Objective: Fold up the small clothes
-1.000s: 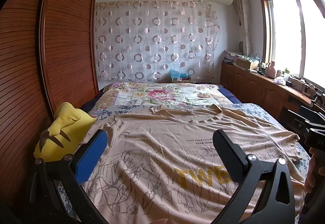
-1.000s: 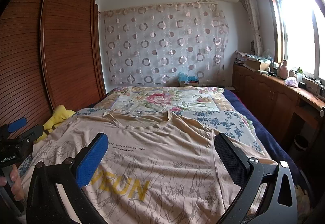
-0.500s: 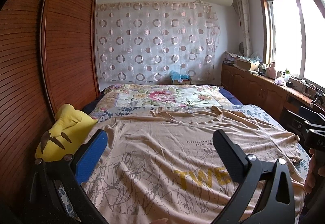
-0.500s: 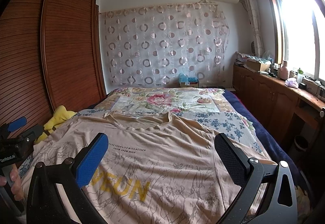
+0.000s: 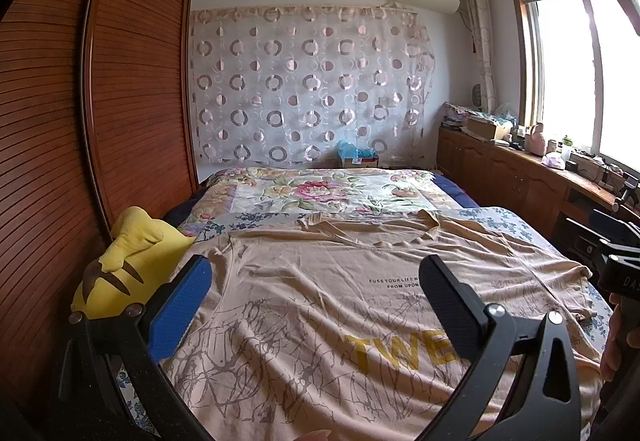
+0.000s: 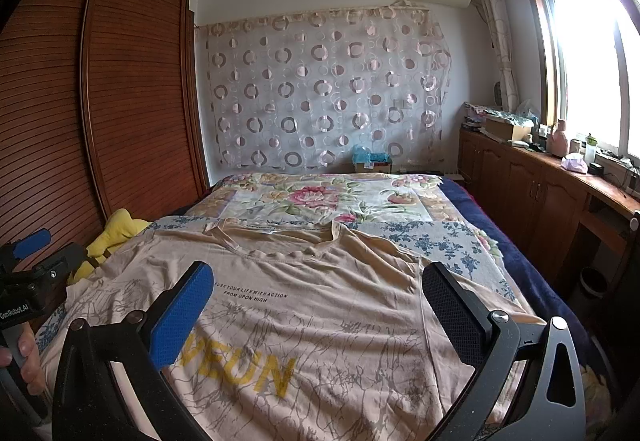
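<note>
A beige T-shirt (image 5: 312, 297) with yellow letters and grey line print lies spread flat, front up, on the bed, its neckline toward the far end. The same T-shirt (image 6: 320, 305) fills the near half of the right wrist view. My left gripper (image 5: 316, 281) hovers above the shirt's left half, open, with nothing between its fingers. My right gripper (image 6: 318, 283) hangs over the shirt's right half, also open and empty. Each gripper shows at the edge of the other's view, held by a hand.
A yellow plush toy (image 5: 128, 265) lies at the bed's left edge against the brown slatted wardrobe (image 5: 80, 121). A floral quilt (image 5: 320, 193) covers the far half of the bed. A wooden cabinet run (image 6: 540, 193) with clutter stands under the window on the right.
Both cameras have tilted slightly, so the shirt and bed sit a little lower in view. The shirt lies as before and both grippers stay open.
</note>
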`<state>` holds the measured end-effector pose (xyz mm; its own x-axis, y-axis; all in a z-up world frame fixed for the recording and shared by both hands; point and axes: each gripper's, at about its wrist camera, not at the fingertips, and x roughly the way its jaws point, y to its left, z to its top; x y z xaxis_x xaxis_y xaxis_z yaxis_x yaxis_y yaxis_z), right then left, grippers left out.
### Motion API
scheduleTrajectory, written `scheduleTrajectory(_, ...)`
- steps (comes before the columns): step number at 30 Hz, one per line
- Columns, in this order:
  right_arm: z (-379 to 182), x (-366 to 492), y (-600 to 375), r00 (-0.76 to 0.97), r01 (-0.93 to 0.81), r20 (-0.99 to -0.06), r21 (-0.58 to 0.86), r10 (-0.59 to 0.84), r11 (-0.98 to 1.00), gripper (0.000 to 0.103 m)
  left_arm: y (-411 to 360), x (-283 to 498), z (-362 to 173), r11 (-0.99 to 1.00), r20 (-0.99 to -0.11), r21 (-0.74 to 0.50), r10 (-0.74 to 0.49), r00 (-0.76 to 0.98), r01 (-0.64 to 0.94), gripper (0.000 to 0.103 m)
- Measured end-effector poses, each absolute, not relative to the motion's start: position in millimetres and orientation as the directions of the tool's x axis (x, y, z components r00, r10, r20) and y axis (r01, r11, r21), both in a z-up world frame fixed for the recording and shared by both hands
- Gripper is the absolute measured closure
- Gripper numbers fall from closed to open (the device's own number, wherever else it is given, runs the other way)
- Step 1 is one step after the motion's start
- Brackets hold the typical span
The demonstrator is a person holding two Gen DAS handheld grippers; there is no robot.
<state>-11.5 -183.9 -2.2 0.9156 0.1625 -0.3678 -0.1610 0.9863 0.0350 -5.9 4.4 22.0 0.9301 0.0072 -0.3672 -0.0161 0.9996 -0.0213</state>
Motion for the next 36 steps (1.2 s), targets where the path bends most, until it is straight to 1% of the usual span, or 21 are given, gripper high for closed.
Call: scheduleTrajectory(36,-1.9,-12.6,-183.1,0.917,-0.16,-0.364,0.036,0.162,0.986,0.0,2.2,-7.0,21.6,1.0,-0.365,-0.018,0.007,0.931,-0.014,0.0)
